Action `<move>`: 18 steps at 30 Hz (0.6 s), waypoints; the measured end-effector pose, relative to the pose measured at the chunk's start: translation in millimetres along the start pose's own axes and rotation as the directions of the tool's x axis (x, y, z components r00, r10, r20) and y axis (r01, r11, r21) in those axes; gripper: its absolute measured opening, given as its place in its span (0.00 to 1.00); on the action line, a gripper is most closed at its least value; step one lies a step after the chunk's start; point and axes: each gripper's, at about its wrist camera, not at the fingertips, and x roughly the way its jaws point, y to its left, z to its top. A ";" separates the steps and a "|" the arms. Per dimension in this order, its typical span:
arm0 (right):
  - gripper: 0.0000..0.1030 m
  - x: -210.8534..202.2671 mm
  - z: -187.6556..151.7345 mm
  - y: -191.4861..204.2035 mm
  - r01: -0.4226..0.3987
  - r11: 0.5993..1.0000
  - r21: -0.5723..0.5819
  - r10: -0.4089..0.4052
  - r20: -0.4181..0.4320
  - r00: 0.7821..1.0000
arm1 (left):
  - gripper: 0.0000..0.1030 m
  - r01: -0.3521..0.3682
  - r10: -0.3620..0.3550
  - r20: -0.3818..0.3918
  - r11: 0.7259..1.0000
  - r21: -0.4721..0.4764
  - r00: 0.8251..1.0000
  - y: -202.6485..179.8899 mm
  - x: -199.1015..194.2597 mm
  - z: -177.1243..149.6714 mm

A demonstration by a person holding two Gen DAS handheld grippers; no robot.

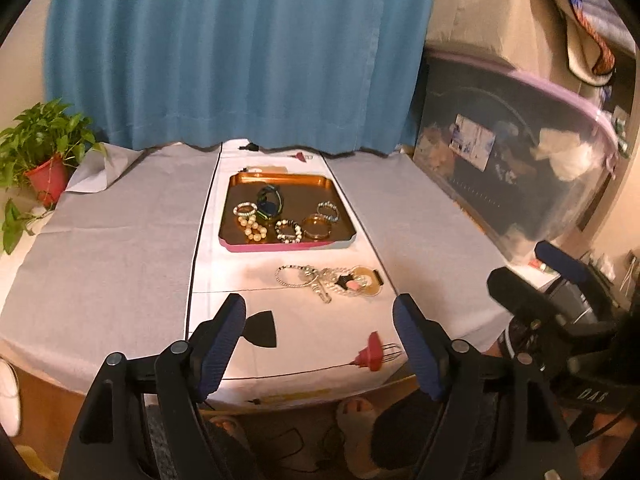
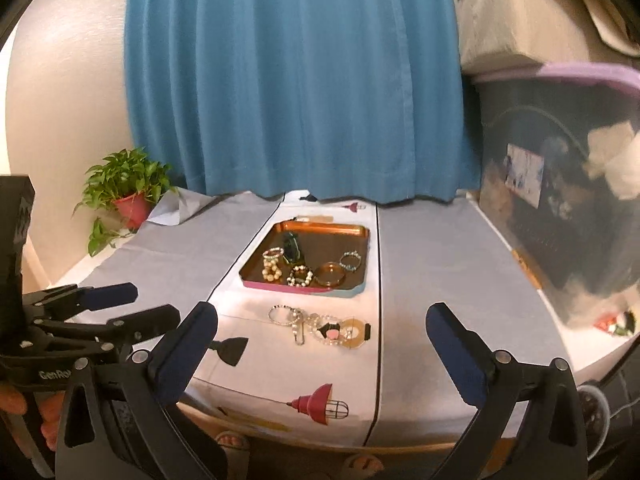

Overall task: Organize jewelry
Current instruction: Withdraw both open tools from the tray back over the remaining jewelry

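jewelry (image 1: pixel 332 280) heaped before copper tray (image 1: pixel 240 242); potted plant (image 1: pixel 44 152) far left; left gripper (image 1: pixel 320 340), right gripper (image 2: pixel 322 344) wide, empty.

A tray (image 1: pixel 340 206) sits on the table (image 1: pixel 120 240) with bracelets (image 1: pixel 286 230) inside. In front of it lies a heap of chains (image 1: pixel 332 280). A plant (image 1: pixel 44 148) stands far left, a storage box (image 1: pixel 520 168) right, a curtain (image 1: pixel 240 52) behind.
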 end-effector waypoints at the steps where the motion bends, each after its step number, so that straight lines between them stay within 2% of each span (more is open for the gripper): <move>1: 1.00 -3.8 1.9 1.5 0.004 1.000 -0.005 -0.004 0.004 1.000 | 0.78 -0.005 0.005 0.008 1.000 0.013 1.000 -4.4 -4.5 0.4; 4: 1.00 -9.1 4.9 2.8 -0.078 0.997 0.009 0.078 0.001 0.997 | 0.85 -0.121 0.116 0.070 0.990 0.068 0.991 -16.8 -13.8 -2.0; 5: 1.00 -9.8 4.9 2.1 -0.094 0.995 0.021 0.094 -0.002 0.996 | 0.93 -0.161 0.156 0.093 0.986 0.049 0.983 -16.8 -17.4 -2.5; 6: 1.00 -9.6 4.5 1.2 -0.095 0.995 0.028 0.095 -0.002 0.995 | 1.00 -0.172 0.169 0.116 0.985 0.021 0.979 -14.3 -20.8 -2.2; 8: 1.00 -10.2 4.3 -1.7 -0.083 0.996 0.041 0.082 0.015 0.997 | 0.99 -0.115 0.114 0.135 0.993 0.002 0.984 -6.9 -22.0 -1.4; 11: 1.00 -6.7 3.8 -8.5 -0.074 0.995 0.062 0.073 0.021 0.997 | 0.99 -0.058 0.059 0.083 0.998 -0.007 0.995 0.0 -9.4 0.7; 18: 1.00 26.0 -5.2 -14.1 -0.055 0.997 0.047 0.056 -0.030 0.998 | 0.99 -0.056 0.056 0.000 0.998 0.006 0.998 2.6 35.0 -1.7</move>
